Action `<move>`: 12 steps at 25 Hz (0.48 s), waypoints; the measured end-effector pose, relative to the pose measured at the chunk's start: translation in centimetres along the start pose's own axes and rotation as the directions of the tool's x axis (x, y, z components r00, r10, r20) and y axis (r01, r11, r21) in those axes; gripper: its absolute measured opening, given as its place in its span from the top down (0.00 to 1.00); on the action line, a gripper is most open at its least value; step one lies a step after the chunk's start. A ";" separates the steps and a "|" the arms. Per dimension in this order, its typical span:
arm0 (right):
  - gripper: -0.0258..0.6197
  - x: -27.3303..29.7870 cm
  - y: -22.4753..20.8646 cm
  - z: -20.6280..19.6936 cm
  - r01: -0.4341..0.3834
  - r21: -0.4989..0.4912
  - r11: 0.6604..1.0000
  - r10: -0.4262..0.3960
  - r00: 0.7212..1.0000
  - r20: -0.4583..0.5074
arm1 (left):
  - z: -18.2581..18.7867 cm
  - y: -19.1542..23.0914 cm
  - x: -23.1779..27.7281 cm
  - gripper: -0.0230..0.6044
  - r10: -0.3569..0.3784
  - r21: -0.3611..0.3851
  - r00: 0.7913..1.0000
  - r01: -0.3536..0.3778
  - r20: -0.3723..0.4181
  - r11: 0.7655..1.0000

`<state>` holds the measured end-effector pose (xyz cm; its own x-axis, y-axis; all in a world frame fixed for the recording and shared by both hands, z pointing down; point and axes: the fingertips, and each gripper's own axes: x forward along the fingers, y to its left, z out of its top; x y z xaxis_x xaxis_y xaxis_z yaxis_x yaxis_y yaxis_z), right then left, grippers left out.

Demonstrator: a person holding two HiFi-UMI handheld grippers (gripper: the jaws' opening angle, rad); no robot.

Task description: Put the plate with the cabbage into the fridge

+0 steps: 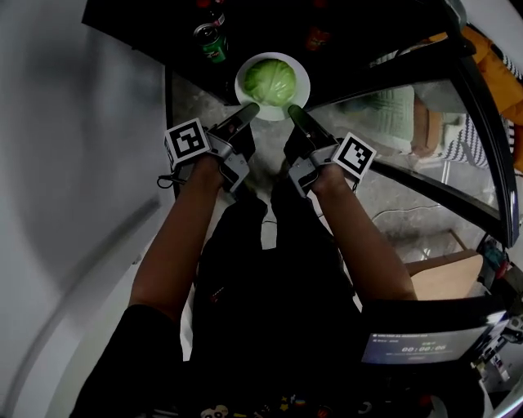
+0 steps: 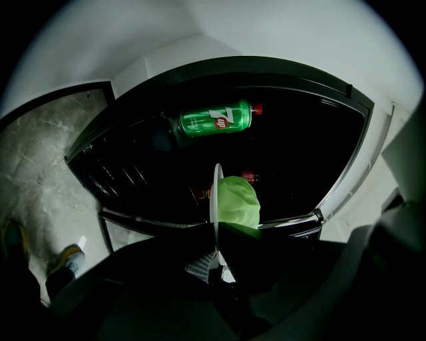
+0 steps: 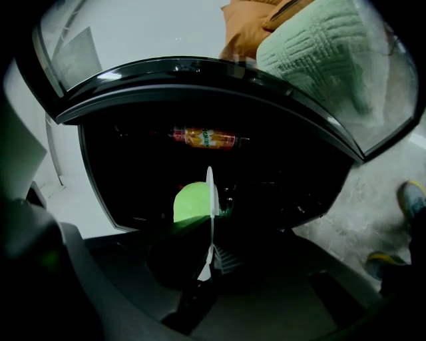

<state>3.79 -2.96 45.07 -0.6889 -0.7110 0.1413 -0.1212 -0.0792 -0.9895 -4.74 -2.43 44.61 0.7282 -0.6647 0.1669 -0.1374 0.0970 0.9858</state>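
We look down past our bare forearms [image 1: 176, 245] at a dark, open fridge [image 1: 139, 24]. Inside it at upper left lies a green bottle [image 2: 216, 120]. Our left gripper [image 1: 248, 109] is clamped tight on the near left rim of a white plate [image 1: 242, 82]. We hold the plate at the fridge's opening, mostly over the dark interior. A round green cabbage [image 1: 270, 79] sits in the middle of the plate. Our right gripper [image 1: 294, 113] pinches the near right rim in the same way. Deeper inside lies an orange bottle [image 3: 203, 138]. Furthest right stands the fridge's open glass door [image 1: 409, 114].
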 end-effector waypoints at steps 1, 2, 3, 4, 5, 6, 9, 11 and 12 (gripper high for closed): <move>0.94 0.2 -0.2 0.1 -0.001 0.003 1.000 0.001 1.000 0.000 | 0.2 0.4 0.0 0.94 0.009 0.007 1.000 -0.009 0.000 1.000; 0.94 0.4 -0.5 0.1 0.002 0.007 1.000 -0.002 1.000 -0.002 | 0.4 0.8 0.1 0.94 0.021 0.013 1.000 -0.021 0.001 1.000; 0.94 0.6 -0.7 0.2 0.005 0.011 1.000 -0.004 1.000 -0.005 | 0.7 1.1 0.1 0.94 0.032 0.016 0.999 -0.032 0.003 0.999; 0.94 0.9 -0.9 0.4 0.007 0.015 1.000 -0.007 1.000 -0.007 | 0.9 1.3 0.3 0.94 0.038 0.015 0.999 -0.038 0.006 0.999; 0.94 1.3 -1.2 0.5 0.009 0.018 1.000 -0.009 1.000 -0.009 | 1.2 1.5 0.5 0.94 0.039 0.011 0.999 -0.039 0.009 0.999; 0.94 1.8 -1.6 0.7 0.012 0.020 1.000 -0.011 1.000 -0.010 | 1.6 1.8 0.8 0.94 0.038 0.001 0.999 -0.038 0.012 0.999; 0.94 3.9 -3.9 1.9 0.027 0.029 0.999 -0.027 1.000 -0.005 | 3.4 4.0 2.5 0.94 0.026 -0.035 1.000 -0.025 0.016 0.999; 0.94 5.3 -5.2 2.6 0.029 0.031 0.999 -0.029 1.000 -0.005 | 4.6 5.7 3.4 0.94 0.040 -0.028 0.999 -0.039 0.015 0.999; 0.94 5.9 -5.7 2.9 0.029 0.030 0.999 -0.028 1.000 -0.006 | 5.0 6.2 3.7 0.94 0.044 -0.026 0.999 -0.043 0.015 0.999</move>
<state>2.52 -8.70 51.42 -0.6893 -0.7043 0.1696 -0.1191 -0.1207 -0.9855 -6.25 -8.02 51.29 0.7112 -0.6710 0.2096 -0.1515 0.1448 0.9778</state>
